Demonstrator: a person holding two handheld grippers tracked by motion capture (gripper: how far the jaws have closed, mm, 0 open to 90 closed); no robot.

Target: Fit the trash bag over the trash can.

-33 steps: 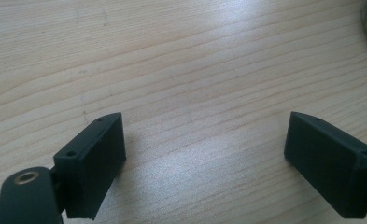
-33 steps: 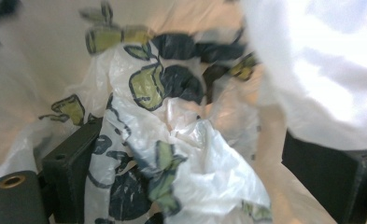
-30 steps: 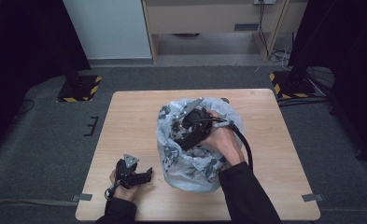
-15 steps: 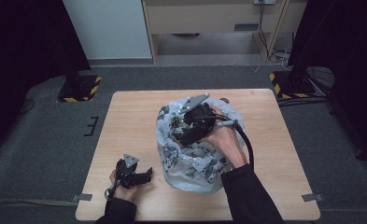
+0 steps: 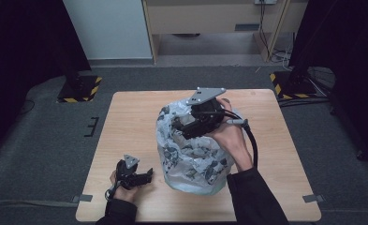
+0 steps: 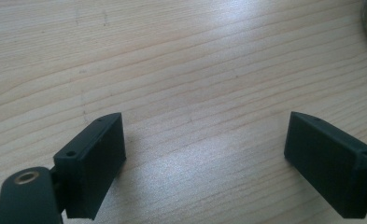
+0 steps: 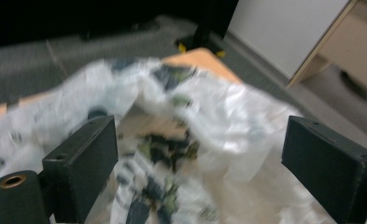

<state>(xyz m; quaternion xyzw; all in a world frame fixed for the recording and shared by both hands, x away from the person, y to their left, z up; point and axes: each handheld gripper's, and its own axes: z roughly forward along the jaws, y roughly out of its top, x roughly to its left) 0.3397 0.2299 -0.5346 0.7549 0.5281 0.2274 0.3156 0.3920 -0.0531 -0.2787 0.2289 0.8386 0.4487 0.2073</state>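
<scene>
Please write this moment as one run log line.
left gripper: open, on table | right gripper: open, above plastic bag

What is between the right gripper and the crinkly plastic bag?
Nothing visible. The right gripper hangs just over the plastic bag, jaws wide open, with only air between them. The left gripper rests apart on the table.

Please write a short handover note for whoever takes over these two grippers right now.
Left gripper: open, holding nothing, low over the table at its near left.
Right gripper: open, holding nothing, above the mouth of the plastic bag.
Bag: printed, crumpled, standing mid-table, mouth open at the top; contents cannot be made out.
Done: nothing I can confirm.
Left: probably take hold of the bag's rim, perhaps steadying it with the left.
</scene>
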